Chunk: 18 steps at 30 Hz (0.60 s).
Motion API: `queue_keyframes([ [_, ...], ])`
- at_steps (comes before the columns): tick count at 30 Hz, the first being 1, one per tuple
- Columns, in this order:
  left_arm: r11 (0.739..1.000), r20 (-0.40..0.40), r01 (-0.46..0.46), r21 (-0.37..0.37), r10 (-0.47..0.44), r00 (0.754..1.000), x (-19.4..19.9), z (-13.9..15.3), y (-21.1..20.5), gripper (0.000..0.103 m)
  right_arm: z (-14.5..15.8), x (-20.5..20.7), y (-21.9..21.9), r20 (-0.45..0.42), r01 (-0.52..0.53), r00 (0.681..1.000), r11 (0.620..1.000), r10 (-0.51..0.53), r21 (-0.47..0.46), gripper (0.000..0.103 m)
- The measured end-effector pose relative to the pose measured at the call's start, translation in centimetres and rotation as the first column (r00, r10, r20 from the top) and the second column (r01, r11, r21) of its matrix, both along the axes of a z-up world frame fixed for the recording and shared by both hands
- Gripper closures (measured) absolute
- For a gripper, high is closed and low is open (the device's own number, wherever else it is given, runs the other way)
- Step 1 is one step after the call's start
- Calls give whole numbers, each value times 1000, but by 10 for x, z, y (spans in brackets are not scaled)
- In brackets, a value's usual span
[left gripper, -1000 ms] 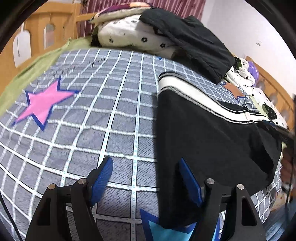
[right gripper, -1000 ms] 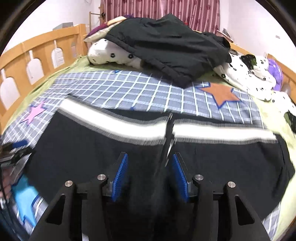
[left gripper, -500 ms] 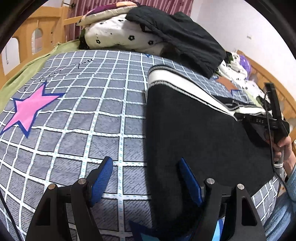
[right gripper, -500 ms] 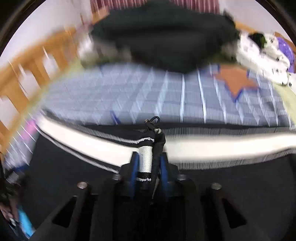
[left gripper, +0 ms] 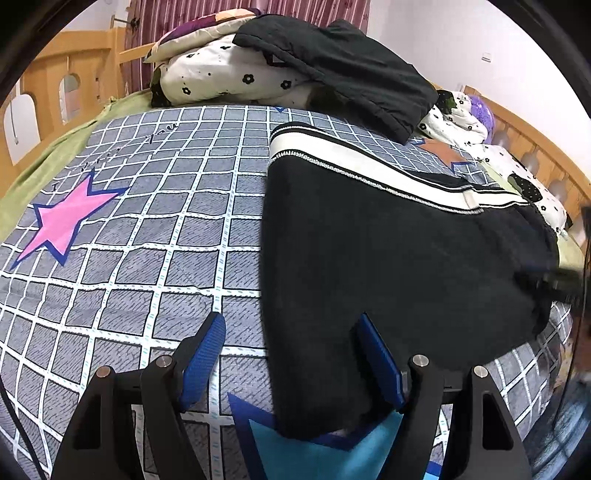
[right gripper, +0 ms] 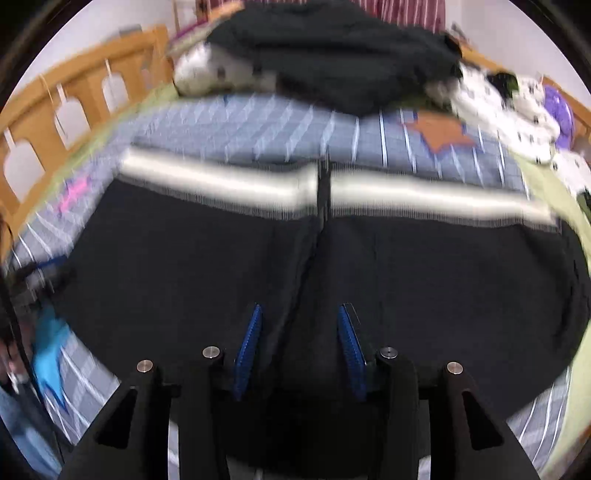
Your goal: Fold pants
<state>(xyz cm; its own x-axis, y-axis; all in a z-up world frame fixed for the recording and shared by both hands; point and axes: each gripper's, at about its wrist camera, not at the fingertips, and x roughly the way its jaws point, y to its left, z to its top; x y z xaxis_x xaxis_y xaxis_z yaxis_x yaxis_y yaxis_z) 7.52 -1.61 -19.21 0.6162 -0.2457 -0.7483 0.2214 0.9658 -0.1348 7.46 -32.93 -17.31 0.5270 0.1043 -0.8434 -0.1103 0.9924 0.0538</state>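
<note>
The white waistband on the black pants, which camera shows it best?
The left wrist view: the white waistband is sharp, stitching visible, though seen obliquely from one end. The right wrist view shows its whole length face-on, but smeared by motion blur.

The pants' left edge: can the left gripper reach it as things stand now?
Probably yes. The left gripper is open and straddles the near edge of the black pants, which lie flat on the checked bedspread. Nothing lies in between.

Wooden bed rail (left gripper: 66,74), striped curtain (left gripper: 207,14), white wall (left gripper: 461,44).
</note>
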Motion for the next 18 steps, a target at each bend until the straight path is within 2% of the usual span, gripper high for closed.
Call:
queue_keyframes([
  [2,1000,-18,-14,-23,13,1000,3,1,3,31,-3,-13,-1,14,37,999,999,-38,26,60],
  [5,998,-5,-38,-40,38,999,1,8,9,31,12,-24,-9,11,21,1000,998,-21,65,60],
  [7,998,11,-50,-30,51,999,0,16,12,32,29,-36,-25,55,72,995,994,-77,87,60],
  [9,998,20,-54,-36,54,998,3,24,16,32,53,-52,-57,122,159,978,982,-171,99,58],
  [10,998,14,-54,-39,55,998,7,27,17,32,60,-58,-70,139,188,970,977,-201,97,54],
  [11,998,5,-55,-44,55,998,11,29,18,32,70,-63,-87,168,240,954,968,-250,75,45],
  [13,996,-12,-54,-69,53,999,22,33,20,32,82,-72,-130,221,354,912,935,-346,6,32],
  [15,993,-36,-43,-108,39,999,37,34,20,32,77,-70,-164,182,388,906,921,-383,8,28],
  [17,990,-59,-14,-140,6,998,52,32,15,32,58,-65,-191,111,398,910,917,-399,33,28],
  [18,989,-70,-3,-146,-7,998,61,30,14,32,46,-63,-204,93,423,900,905,-425,42,28],
])
